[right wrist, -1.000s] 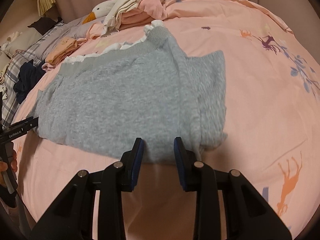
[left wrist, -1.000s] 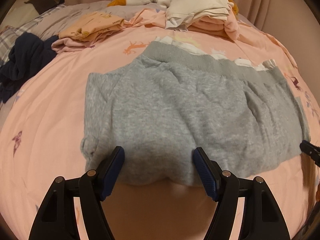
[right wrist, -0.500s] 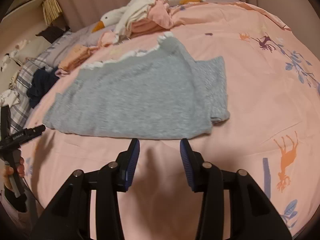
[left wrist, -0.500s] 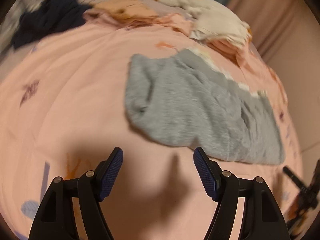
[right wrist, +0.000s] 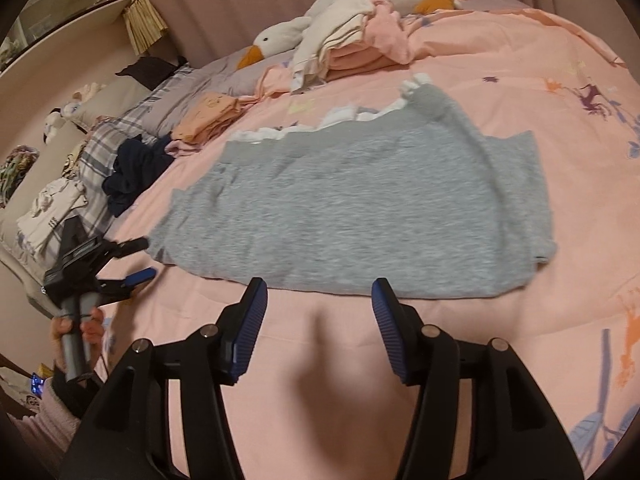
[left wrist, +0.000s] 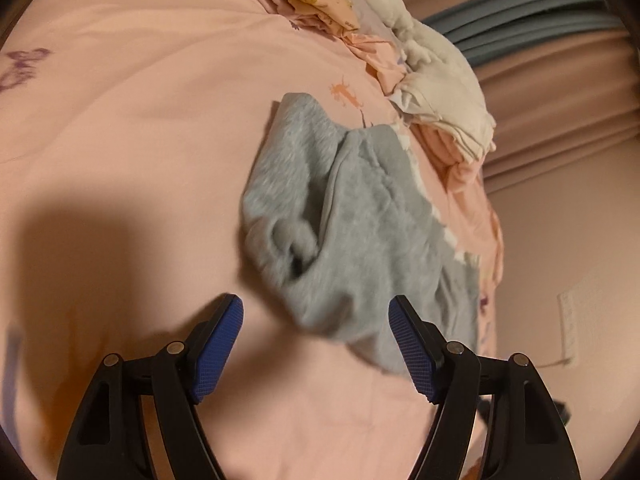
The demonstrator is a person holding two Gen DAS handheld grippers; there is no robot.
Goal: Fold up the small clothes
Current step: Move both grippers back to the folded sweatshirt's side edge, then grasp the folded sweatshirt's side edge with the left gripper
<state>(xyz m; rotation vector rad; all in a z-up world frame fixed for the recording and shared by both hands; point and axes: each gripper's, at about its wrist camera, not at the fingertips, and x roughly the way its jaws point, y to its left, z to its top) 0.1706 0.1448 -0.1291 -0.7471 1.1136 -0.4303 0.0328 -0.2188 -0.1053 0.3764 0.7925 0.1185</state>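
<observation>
My right claw [right wrist: 316, 320] is opening, empty; left claw [left wrist: 316, 344] released. Grey garment [right wrist: 360, 216] lies at twelve o'clock on the bed [right wrist: 580, 168].

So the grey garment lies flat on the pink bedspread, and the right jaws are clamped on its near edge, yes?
Not quite. The grey garment does lie on the pink bedspread, but the right gripper grips nothing: its jaws are opening, with only bedspread between them. The right wrist view shows it.
</observation>
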